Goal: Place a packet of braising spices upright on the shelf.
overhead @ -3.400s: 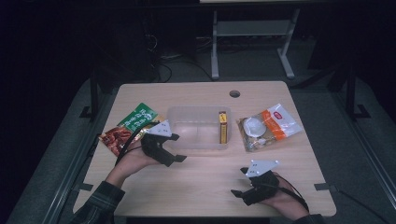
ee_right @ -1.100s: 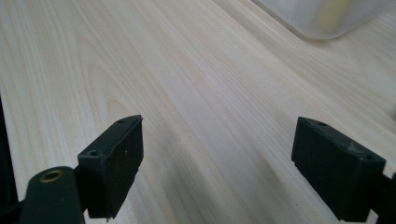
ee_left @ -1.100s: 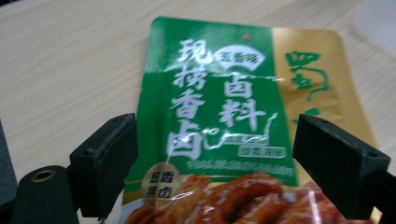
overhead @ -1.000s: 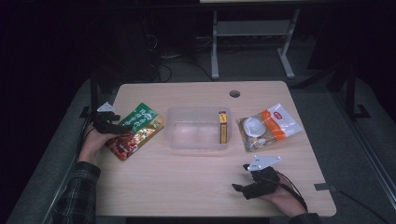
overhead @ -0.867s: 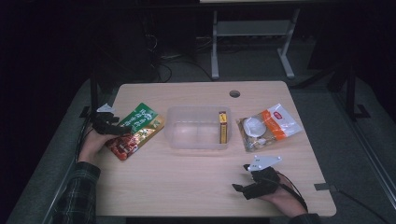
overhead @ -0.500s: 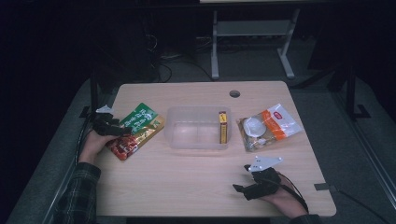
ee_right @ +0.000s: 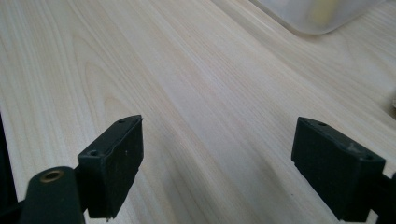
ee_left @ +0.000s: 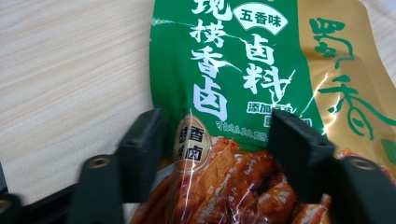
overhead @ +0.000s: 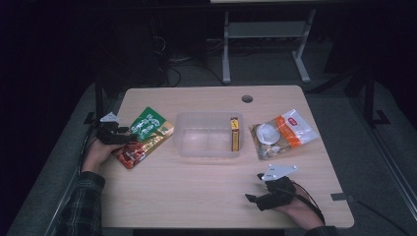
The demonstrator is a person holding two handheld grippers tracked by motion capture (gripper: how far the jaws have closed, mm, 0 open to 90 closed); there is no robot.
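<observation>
A snack packet (overhead: 147, 135), green on top and red and gold below, lies flat at the table's left. My left gripper (overhead: 120, 135) is at its left end. In the left gripper view the packet (ee_left: 243, 70) runs between the jaws of the left gripper (ee_left: 217, 135). These jaws have just been closing, with the packet between them. One jaw stands at the packet's edge and the other over its gold side; no firm pinch shows. My right gripper (overhead: 254, 188) rests near the front edge, and in its own view the right gripper (ee_right: 217, 140) is open over bare wood.
A clear plastic container (overhead: 209, 147) stands mid-table with a thin yellow box (overhead: 235, 133) inside at its right wall. An orange and white packet (overhead: 282, 133) lies to its right. A round cable hole (overhead: 247, 98) is near the far edge.
The left hand went from the container's front left corner to the packet's left end. Its gripper now straddles the packet. The right hand has stayed put.
</observation>
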